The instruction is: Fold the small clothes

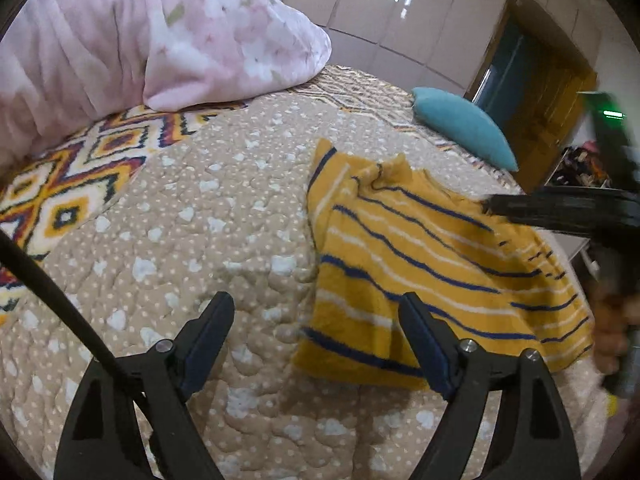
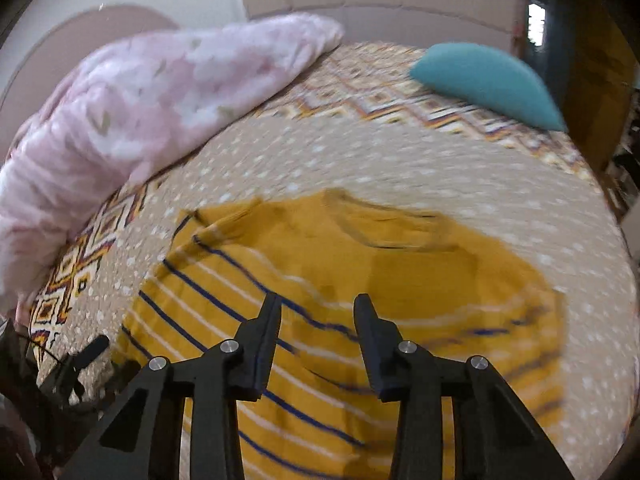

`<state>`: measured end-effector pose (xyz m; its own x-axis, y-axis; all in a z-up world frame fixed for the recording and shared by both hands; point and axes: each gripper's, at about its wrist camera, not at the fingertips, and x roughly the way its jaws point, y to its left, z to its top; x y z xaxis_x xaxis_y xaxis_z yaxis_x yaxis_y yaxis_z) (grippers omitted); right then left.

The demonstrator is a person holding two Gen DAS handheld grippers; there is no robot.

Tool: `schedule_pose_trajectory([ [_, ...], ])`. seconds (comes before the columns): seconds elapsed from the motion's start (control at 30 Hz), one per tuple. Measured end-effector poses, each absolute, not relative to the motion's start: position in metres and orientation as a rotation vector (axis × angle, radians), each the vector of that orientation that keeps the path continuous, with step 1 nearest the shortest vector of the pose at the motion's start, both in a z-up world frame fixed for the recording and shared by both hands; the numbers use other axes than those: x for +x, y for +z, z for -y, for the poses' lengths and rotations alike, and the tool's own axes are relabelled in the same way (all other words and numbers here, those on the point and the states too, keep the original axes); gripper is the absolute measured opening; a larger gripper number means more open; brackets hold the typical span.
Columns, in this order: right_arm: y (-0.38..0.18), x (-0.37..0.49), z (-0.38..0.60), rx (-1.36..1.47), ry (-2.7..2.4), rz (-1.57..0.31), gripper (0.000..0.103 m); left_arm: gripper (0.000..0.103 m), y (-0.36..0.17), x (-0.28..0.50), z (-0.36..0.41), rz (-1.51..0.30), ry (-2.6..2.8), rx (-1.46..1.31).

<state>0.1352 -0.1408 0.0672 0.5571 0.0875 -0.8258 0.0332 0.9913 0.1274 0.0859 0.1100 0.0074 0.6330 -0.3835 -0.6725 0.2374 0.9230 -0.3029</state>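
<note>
At the upper left of the left wrist view a pink blanket [image 1: 160,36] with pale flowers is heaped on the bed. Under it, at the left edge, lies a patterned cover [image 1: 68,184] of orange, dark and white diamonds. The middle of the frame is filled by a beige quilt [image 1: 208,232] with white dots and small white patches. At the bottom centre the left gripper [image 1: 316,308] hangs over this quilt with its jaws wide apart and nothing between them; its right finger overlaps the lower left edge of the shirt. The yellow shirt [image 1: 420,264], with dark blue and white stripes, lies on the quilt right of centre. Beyond it, upper right, a teal cushion [image 1: 464,128] rests near the bed's far edge. Behind stand glossy pale cupboard doors [image 1: 380,12] and a wooden door [image 1: 544,96]. At the right edge a blurred black finger of the right gripper [image 1: 568,212] reaches over the shirt.

In the right wrist view, which is motion-blurred, the blanket [image 2: 152,100] again fills the upper left and the cushion [image 2: 488,80] the upper right. The shirt [image 2: 360,280] spreads across the lower centre, and the right gripper [image 2: 316,306] hangs above it, jaws apart, gripping nothing.
</note>
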Motion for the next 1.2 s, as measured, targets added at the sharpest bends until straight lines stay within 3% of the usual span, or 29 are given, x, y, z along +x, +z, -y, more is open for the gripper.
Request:
schedule_pose_trajectory([
  [0.43,0.005,0.268,0.03,-0.17,-0.008,-1.138,0.041,0.083,0.017,0.101,-0.164,-0.801,-0.291,-0.321],
  [0.67,0.059,0.225,0.04,-0.06,0.063,-1.039,0.042,0.083,0.007,0.113,-0.201,-0.833,-0.188,-0.447],
  [0.87,0.023,0.195,0.003,-0.133,0.142,-1.121,0.042,0.083,0.005,0.115,-0.203,-0.837,-0.154,-0.437],
  [0.93,0.006,0.201,0.0,-0.158,0.128,-1.154,0.047,0.083,0.006,0.114,-0.201,-0.834,-0.147,-0.423],
  [1.07,0.025,0.199,0.009,-0.048,0.125,-1.137,0.048,0.083,0.01,0.112,-0.203,-0.818,-0.13,-0.413],
  [1.2,0.037,0.191,0.007,-0.015,0.137,-1.12,0.063,0.083,0.013,0.111,-0.208,-0.806,-0.106,-0.399],
])
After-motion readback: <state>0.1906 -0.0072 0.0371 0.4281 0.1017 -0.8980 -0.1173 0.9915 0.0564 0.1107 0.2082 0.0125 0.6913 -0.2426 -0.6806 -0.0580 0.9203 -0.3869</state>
